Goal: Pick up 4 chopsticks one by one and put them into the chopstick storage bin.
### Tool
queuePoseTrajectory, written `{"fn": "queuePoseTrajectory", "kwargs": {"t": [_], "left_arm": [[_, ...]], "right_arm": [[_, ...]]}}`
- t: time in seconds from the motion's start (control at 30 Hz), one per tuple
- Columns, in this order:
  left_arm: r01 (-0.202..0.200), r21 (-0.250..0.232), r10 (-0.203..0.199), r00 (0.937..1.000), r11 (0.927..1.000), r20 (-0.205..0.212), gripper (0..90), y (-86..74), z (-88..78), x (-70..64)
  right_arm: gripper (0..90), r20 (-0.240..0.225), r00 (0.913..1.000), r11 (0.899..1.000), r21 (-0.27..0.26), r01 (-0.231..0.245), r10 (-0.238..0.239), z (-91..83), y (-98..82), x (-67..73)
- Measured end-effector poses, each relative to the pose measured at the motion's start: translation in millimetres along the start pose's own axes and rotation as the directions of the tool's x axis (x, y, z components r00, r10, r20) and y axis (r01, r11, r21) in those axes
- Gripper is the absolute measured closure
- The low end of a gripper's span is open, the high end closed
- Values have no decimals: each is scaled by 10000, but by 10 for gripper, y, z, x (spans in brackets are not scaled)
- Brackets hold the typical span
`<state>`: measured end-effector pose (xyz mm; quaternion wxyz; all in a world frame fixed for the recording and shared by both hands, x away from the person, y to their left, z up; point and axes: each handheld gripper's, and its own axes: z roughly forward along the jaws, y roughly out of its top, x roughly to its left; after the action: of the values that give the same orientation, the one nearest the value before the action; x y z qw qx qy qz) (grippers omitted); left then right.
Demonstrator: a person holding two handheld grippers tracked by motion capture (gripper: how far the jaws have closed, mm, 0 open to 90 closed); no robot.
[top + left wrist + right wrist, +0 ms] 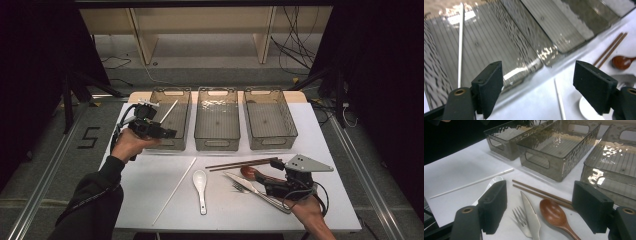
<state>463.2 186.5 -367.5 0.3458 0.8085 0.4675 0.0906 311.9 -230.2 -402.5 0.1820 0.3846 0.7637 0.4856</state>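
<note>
With both the left gripper (167, 133) and right gripper (265, 170) jaws apart and empty, the white chopstick (168, 111) leaning in the left bin (172, 145) may tip out.

Floor (45, 150): grey, a "5" mark (88, 137) at 9 o'clock.
Rails (47, 172): metal, along both table sides.
Shelf (200, 30): pale wood, open, at 12 o'clock.
Cables (295, 47): black, loose, at 1 o'clock.
Surround: dark at 9 and 3 o'clock.
Light: from overhead.
</note>
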Motion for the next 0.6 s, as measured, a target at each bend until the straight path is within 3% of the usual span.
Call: {"fn": "queuePoseTrajectory", "kwargs": {"t": [0.2, 0.6], "left_arm": [[-142, 365, 146, 9998, 9992, -102, 217, -217, 6, -95], [-490, 1340, 506, 9987, 9898, -83, 181, -574, 161, -316]], "right_arm": [[293, 10, 10000, 10000, 21, 16, -16, -3, 6, 10], [292, 4, 10000, 10000, 24, 92, -92, -9, 4, 16]]}}
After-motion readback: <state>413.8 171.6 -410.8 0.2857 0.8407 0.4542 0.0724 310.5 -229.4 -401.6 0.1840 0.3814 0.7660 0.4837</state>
